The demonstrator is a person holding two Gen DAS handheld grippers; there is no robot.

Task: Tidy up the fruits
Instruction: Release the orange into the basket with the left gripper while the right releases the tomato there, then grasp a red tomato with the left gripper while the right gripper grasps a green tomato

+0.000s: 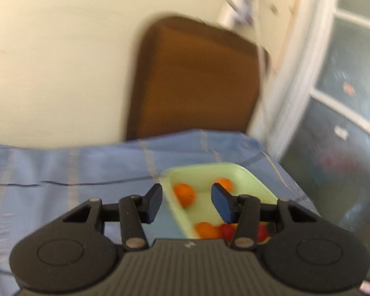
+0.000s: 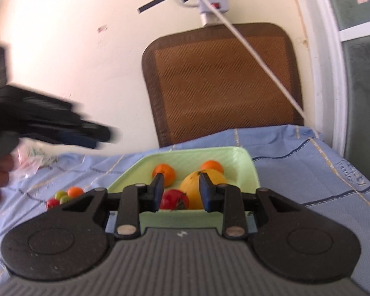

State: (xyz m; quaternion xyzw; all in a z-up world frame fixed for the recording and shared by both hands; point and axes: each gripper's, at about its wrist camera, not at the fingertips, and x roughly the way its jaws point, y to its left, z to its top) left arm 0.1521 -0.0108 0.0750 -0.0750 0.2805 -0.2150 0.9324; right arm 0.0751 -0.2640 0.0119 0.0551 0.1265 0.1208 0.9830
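Observation:
A pale green tray (image 2: 244, 159) sits on the blue cloth; it also shows in the left wrist view (image 1: 254, 180). It holds two oranges (image 2: 164, 172) (image 2: 212, 165), a yellow fruit (image 2: 194, 188) and a red tomato (image 2: 174, 198). My right gripper (image 2: 181, 191) is open and empty above the tray's near edge. My left gripper (image 1: 187, 203) is open and empty above the tray, with oranges (image 1: 183, 193) and red fruit (image 1: 227, 230) below it. It appears blurred at left in the right wrist view (image 2: 96, 133). Small fruits (image 2: 64, 196) lie on the cloth left of the tray.
A brown woven chair back (image 2: 224, 81) stands behind the table against a cream wall. A white cable (image 2: 254, 51) hangs across it. A crumpled plastic bag (image 2: 34, 155) lies at the left. A glazed door (image 2: 360, 74) is at right.

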